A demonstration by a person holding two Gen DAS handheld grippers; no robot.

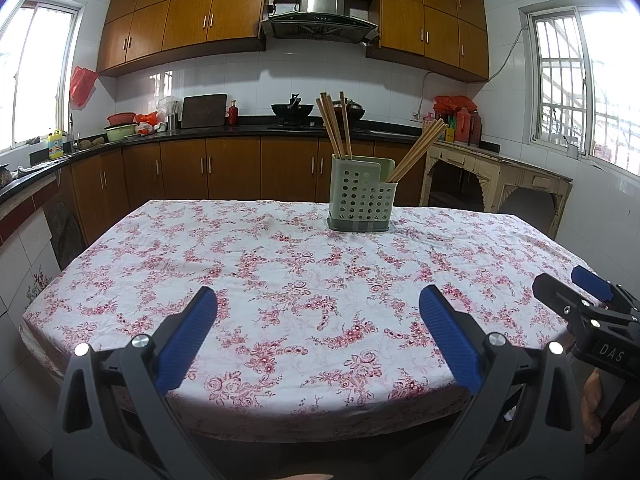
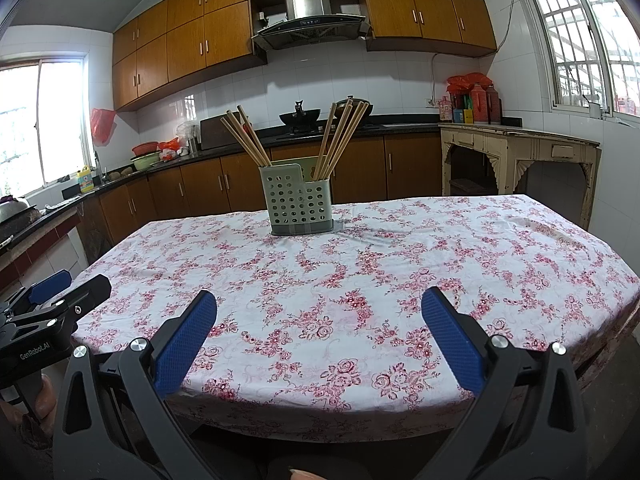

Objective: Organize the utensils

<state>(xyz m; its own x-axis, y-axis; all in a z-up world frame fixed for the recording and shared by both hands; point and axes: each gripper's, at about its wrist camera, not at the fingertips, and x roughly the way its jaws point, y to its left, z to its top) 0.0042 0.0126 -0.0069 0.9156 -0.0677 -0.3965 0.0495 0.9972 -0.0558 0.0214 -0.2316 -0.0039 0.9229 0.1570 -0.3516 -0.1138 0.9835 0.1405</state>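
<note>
i see the pale green perforated plastic utensil caddy (image 1: 362, 196) standing upright toward the far side of the table (image 1: 248, 280), which is draped in a white cloth with pink floral print. all the slim wooden chopsticks (image 1: 334, 128) already stand in the caddy, one bundle in its taller back compartment, one leaning out of the lower front one. nothing loose lies around the caddy, so i judge the sorting done or nearly so. my left hand-held gripper (image 1: 318, 308) and right hand-held gripper (image 2: 319, 310) hover well short of the caddy, both released and empty, ribbed blue pads spread.
</note>
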